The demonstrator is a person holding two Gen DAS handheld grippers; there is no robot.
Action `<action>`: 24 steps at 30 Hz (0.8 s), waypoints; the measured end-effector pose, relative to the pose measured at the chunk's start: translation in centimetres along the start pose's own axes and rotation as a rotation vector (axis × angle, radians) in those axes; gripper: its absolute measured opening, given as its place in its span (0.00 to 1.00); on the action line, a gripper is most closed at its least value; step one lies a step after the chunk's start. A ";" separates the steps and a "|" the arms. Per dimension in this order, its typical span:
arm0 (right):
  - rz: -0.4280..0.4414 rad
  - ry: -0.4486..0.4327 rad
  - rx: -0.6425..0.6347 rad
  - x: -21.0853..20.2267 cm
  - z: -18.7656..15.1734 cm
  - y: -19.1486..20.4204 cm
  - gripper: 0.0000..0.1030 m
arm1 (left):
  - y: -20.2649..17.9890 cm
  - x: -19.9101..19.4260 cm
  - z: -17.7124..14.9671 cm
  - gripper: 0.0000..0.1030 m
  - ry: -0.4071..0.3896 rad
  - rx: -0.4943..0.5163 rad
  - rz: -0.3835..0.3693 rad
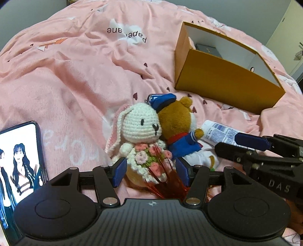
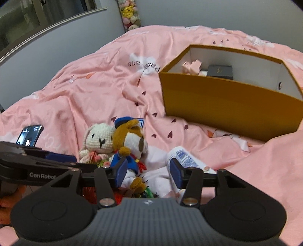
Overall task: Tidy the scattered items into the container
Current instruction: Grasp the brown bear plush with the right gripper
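Grippers first: the left gripper stands spread, its blue pads on either side of the lower body of a crocheted white rabbit, with gaps visible on both sides and no firm pinch evident. The right gripper is likewise spread, straddling the lower body of a plush bear in a blue sailor outfit; its right pad sits just beside a white tube with printed label, and whether it touches the tube cannot be told. Rabbit and bear lie pressed together, head against head, on a rumpled pink duvet. A red mesh item lies under the rabbit's skirt. A smartphone with a lit screen lies to the left of the toys. Beyond them, to the right and well apart, stands an open orange cardboard box with a white interior, holding a small black box and pink blocks. Stuffed toys hang against the far wall.
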State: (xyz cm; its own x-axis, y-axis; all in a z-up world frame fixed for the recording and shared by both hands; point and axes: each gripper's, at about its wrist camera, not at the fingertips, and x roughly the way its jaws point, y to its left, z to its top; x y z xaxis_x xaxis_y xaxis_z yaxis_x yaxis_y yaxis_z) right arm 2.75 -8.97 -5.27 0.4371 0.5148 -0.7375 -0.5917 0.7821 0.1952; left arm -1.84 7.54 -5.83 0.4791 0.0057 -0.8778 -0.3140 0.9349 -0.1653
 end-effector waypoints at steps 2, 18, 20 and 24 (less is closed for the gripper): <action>0.017 0.013 -0.016 0.5 0.0 0.2 0.53 | 0.0 0.3 0.1 0.65 0.010 0.003 0.011; 0.006 0.078 -0.020 3.3 -0.2 -0.2 0.53 | -0.3 3.7 1.2 0.77 0.081 0.009 0.061; -0.002 0.072 -0.024 3.3 -0.2 -0.2 0.52 | -0.4 4.0 1.3 0.77 0.081 0.013 0.071; -0.010 0.061 -0.044 3.5 -0.2 -0.1 0.52 | -0.5 4.9 1.6 0.79 0.080 0.017 0.090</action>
State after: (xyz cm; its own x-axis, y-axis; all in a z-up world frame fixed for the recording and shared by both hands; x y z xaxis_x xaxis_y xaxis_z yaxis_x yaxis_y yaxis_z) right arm 4.22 -7.35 -7.95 0.4020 0.4841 -0.7772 -0.6173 0.7702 0.1604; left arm 1.98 7.63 -9.27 0.3822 0.0617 -0.9220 -0.3384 0.9378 -0.0775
